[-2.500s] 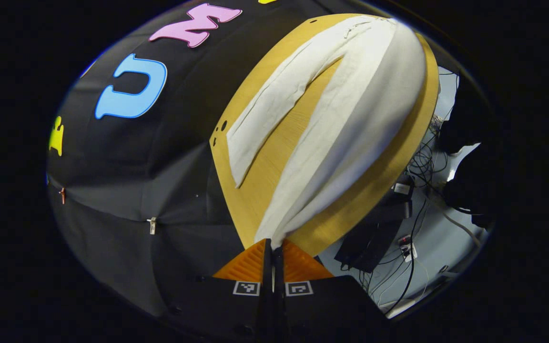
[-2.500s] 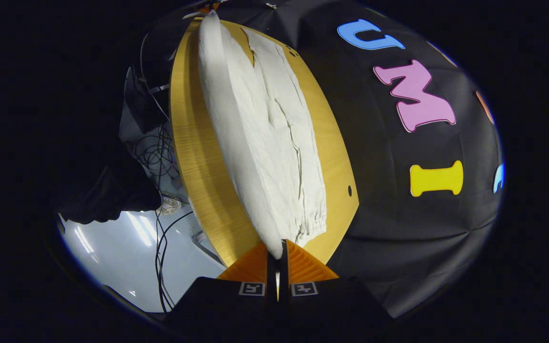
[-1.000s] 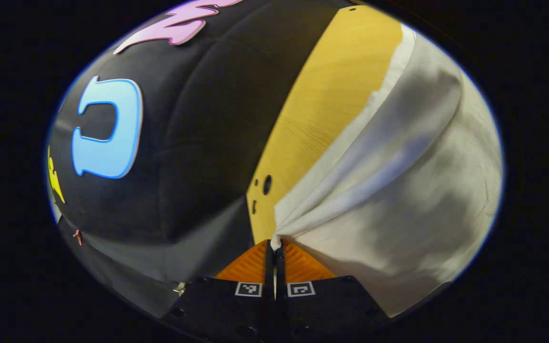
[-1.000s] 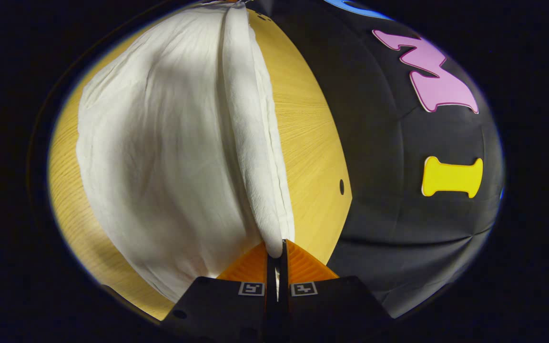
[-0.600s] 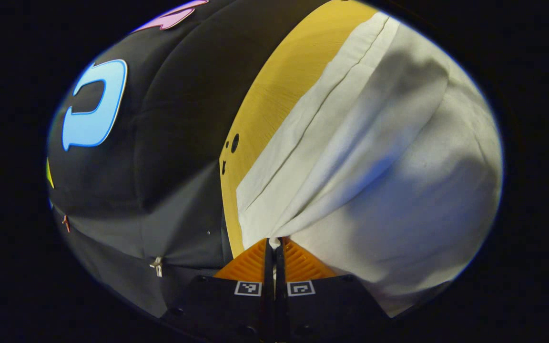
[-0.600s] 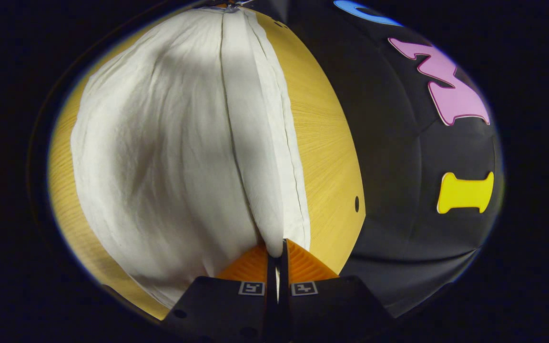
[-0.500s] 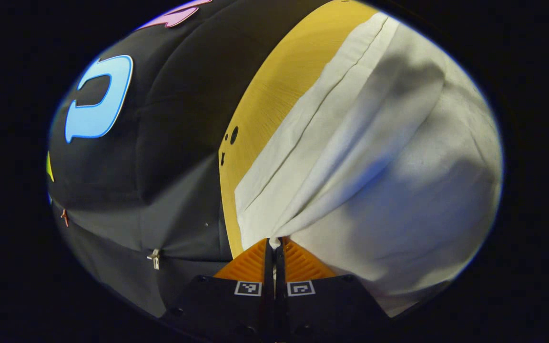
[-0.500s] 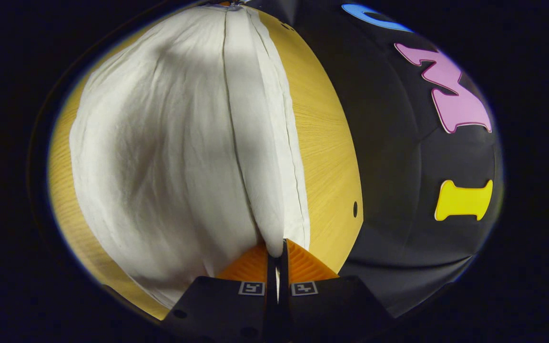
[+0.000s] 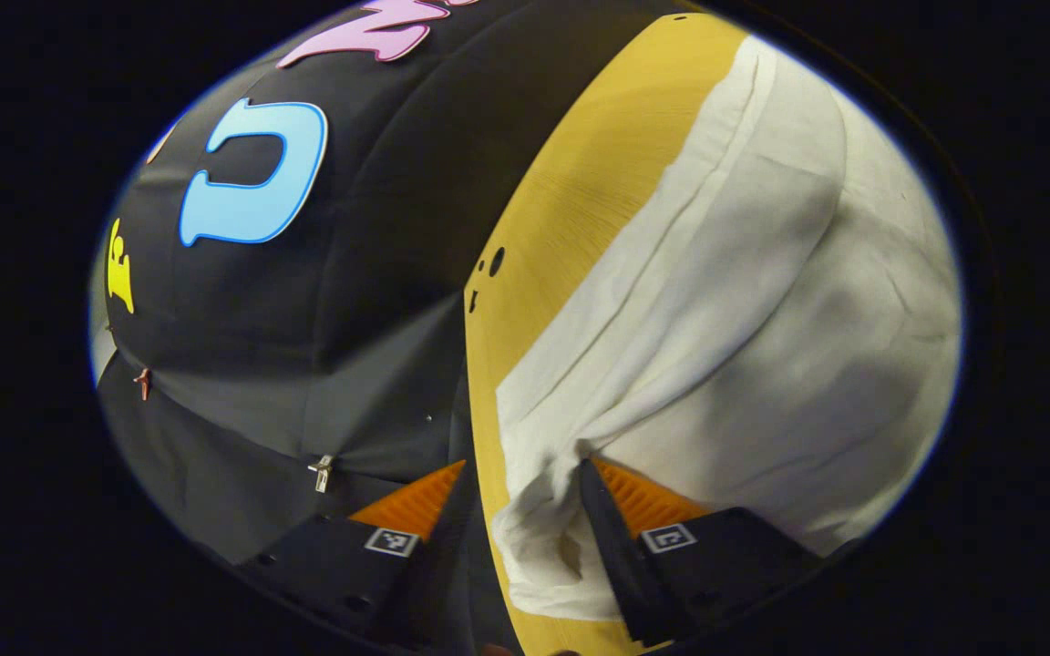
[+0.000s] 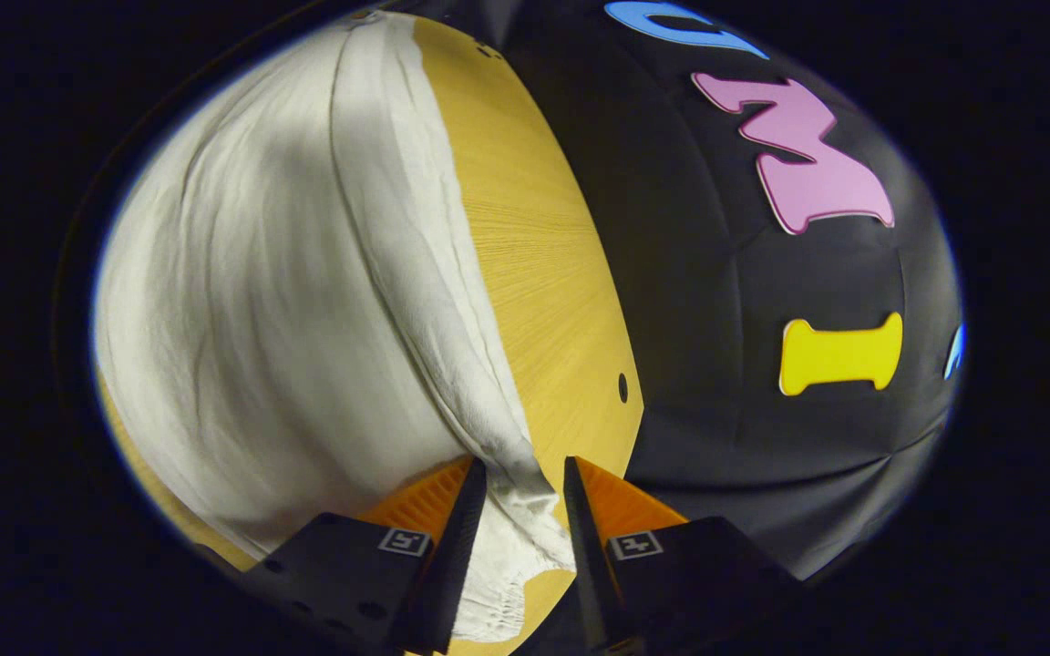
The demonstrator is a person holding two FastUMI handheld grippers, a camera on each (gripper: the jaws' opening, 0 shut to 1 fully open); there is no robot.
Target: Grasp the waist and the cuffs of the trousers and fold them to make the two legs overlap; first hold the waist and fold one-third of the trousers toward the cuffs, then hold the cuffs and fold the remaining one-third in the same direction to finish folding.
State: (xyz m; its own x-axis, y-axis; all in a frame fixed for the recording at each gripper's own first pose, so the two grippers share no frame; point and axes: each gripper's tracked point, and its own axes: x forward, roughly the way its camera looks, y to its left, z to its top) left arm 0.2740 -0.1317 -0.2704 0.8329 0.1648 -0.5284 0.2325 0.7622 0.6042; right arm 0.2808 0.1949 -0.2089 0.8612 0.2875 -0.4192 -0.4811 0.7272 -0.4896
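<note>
both sets of jaws, clamped on cloth half a second ago, now stand spread: the left gripper (image 9: 520,492) has let go of the cuff end and the right gripper (image 10: 520,497) of the waist end. the white trousers (image 9: 762,310) lie on the desk (image 9: 571,182), legs seemingly overlapped, so the lengthwise fold looks done; the waist fold comes next.

Plain white trousers (image 9: 762,301) lie on a yellow wood-grain table (image 10: 525,228).
</note>
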